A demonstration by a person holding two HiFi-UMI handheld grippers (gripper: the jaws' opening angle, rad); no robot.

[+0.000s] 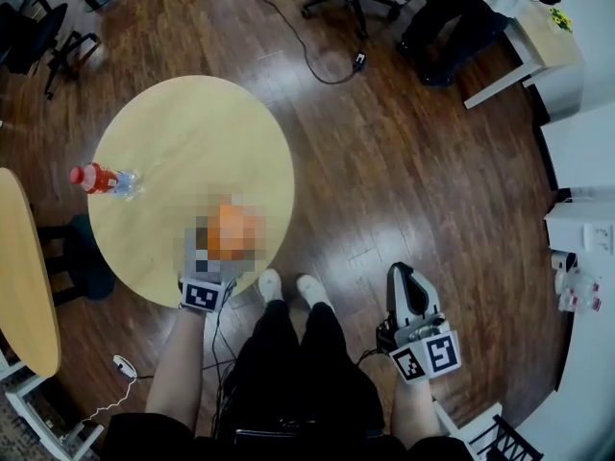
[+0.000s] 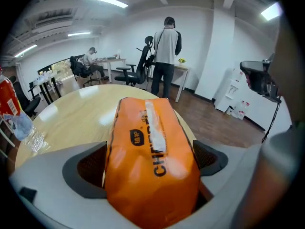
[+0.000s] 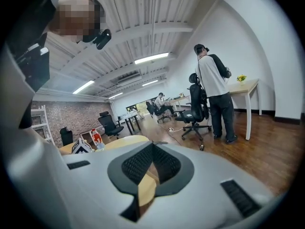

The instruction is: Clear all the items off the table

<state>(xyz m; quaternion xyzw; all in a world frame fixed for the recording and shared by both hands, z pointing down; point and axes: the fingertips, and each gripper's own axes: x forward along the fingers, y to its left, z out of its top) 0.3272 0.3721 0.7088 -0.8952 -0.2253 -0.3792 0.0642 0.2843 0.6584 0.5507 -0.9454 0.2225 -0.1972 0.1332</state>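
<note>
**Left gripper view.** Left tongs (image 2: 150, 164) stand wide. The orange packet (image 2: 150, 151) lies lengthwise between the pads, filling nearly the whole gap. No squeeze or denting shows in its sides, so I read it as not gripped. The packet rests on the round worktop (image 2: 71, 113). A bottle (image 2: 7, 104) with a red label stands at 9 o'clock, at the frame edge.

**Head view.** The packet sits near the worktop's rim at 5 o'clock, closest to the person, with the left tongs at it. The bottle is near the rim at 9 o'clock, well apart from the packet. Right tongs (image 1: 404, 279) hang off the worktop at 4 o'clock, over the wooden floor (image 1: 404, 161) beside the person's leg.

**Right gripper view.** Right tongs are closed, pad against pad, with nothing between them.

**Handling, judged.**
- The packet looks like glossy film over soft filling, so it should be light, squashy and somewhat slippery.
- Best hold is across its short width at mid-length, closing until the film gives slightly. An end grip would let it sag or slide.
- The bottle looks like thin plastic, light and round. Take it around the labelled body.
</note>
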